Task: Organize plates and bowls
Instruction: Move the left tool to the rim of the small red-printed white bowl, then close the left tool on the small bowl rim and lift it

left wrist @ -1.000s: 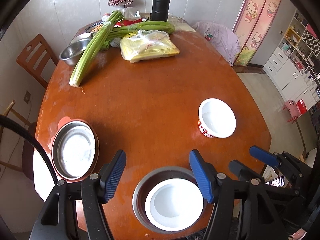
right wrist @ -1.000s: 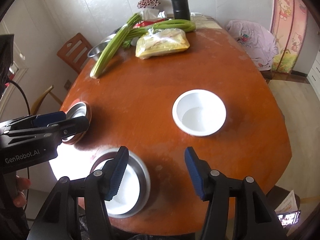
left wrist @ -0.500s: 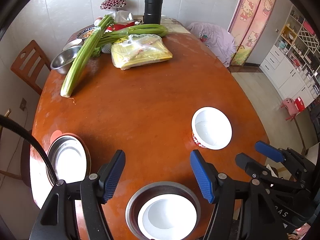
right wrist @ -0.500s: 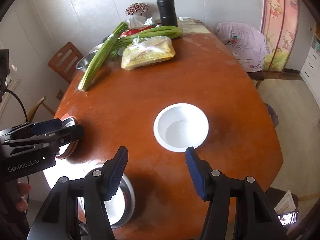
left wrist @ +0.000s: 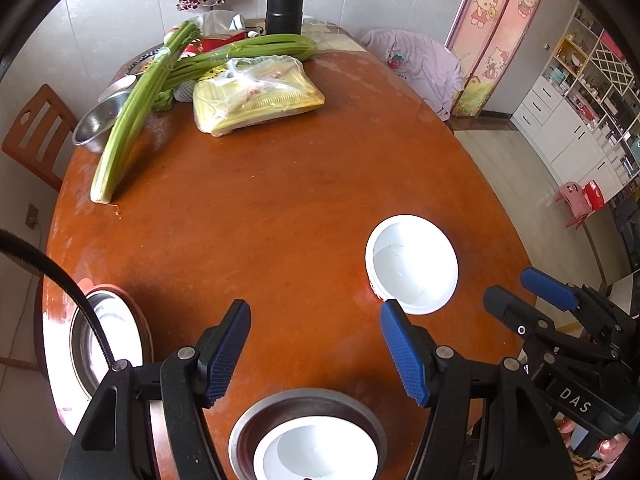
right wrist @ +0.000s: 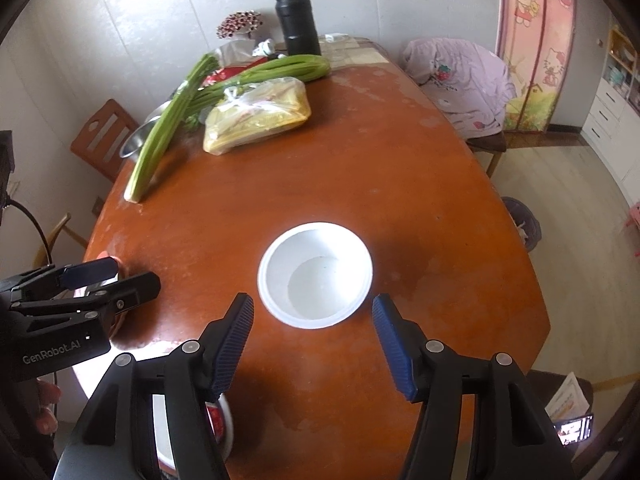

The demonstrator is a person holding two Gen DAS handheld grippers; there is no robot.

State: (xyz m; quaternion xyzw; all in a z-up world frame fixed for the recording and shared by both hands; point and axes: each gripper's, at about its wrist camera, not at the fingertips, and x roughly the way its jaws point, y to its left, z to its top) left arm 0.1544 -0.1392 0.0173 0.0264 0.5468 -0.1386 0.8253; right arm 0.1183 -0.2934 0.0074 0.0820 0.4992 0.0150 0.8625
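White bowl [right wrist: 315, 274]: empty, upright on the counter [right wrist: 360, 168], at 12 o'clock just beyond your right gripper [right wrist: 313, 344], whose fingers [right wrist: 234, 340] stand spread, gripping nothing. Since a second ago it has shifted from 1 o'clock to centred between them. Left gripper [left wrist: 316, 354]: fingers likewise apart, empty. Steel bowl [left wrist: 256, 424] at 6 o'clock below it holds a second white bowl [left wrist: 320, 452]. Steel plate [left wrist: 86, 344] at 9 o'clock, contents unclear.

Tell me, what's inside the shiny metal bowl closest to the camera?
A white bowl sits inside the metal bowl, nested and looking empty. The picture's bottom edge cuts both off, and the metal bowl's floor under it is hidden.
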